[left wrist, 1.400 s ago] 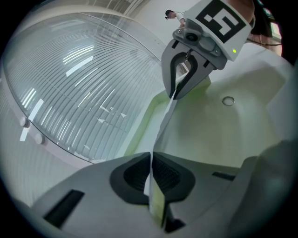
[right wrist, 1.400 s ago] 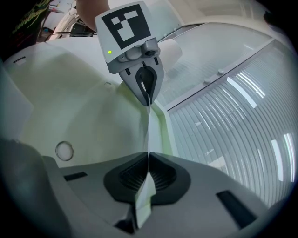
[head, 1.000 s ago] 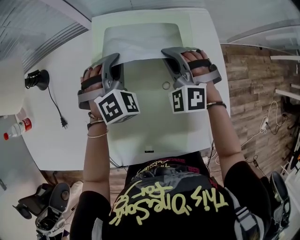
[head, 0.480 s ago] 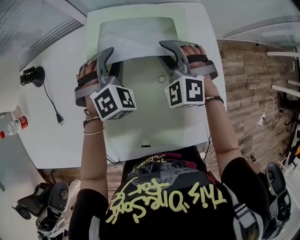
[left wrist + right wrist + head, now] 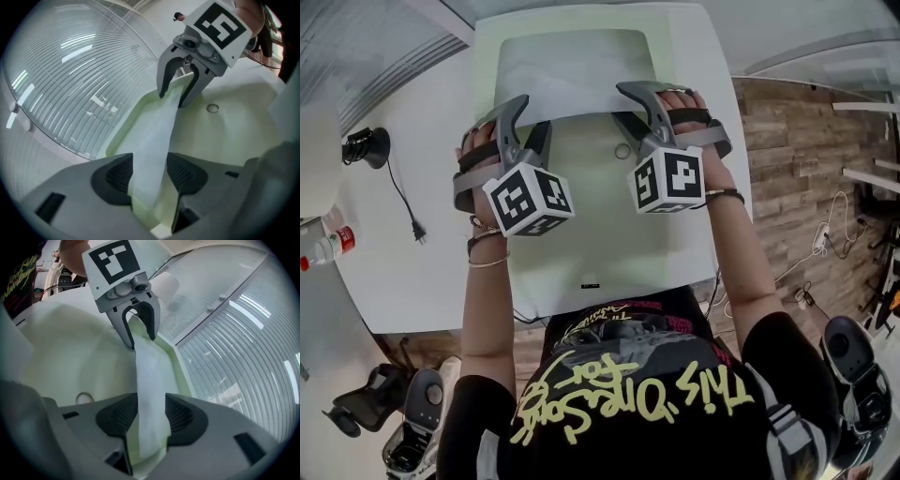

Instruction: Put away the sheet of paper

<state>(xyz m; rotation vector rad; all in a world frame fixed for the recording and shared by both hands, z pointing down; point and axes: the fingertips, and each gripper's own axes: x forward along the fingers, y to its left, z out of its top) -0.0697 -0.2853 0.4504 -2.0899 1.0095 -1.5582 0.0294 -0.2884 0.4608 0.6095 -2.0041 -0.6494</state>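
The white sheet of paper (image 5: 572,75) lies at the far end of a pale green mat (image 5: 609,234) on the white table. My left gripper (image 5: 521,120) and right gripper (image 5: 634,101) stand at the sheet's near edge, one at each corner. In the left gripper view the paper (image 5: 154,140) runs between my left gripper's (image 5: 149,174) pads, and the jaws are opening, with gaps beside the sheet. In the right gripper view the paper (image 5: 150,376) hangs loosely between my right gripper's (image 5: 151,416) pads, which are also opening. Each gripper view shows the other gripper straddling the sheet's far corner.
A small metal ring (image 5: 623,151) lies on the mat between the grippers. Left of the mat are a black cable with a plug (image 5: 405,204), a black device (image 5: 364,147) and a bottle (image 5: 328,246). A ribbed glass wall stands behind the table; the wooden floor is at right.
Both grippers' jaws have parted from the paper's near edge, which they held pinched a second ago. The hands stay in nearly the same place.
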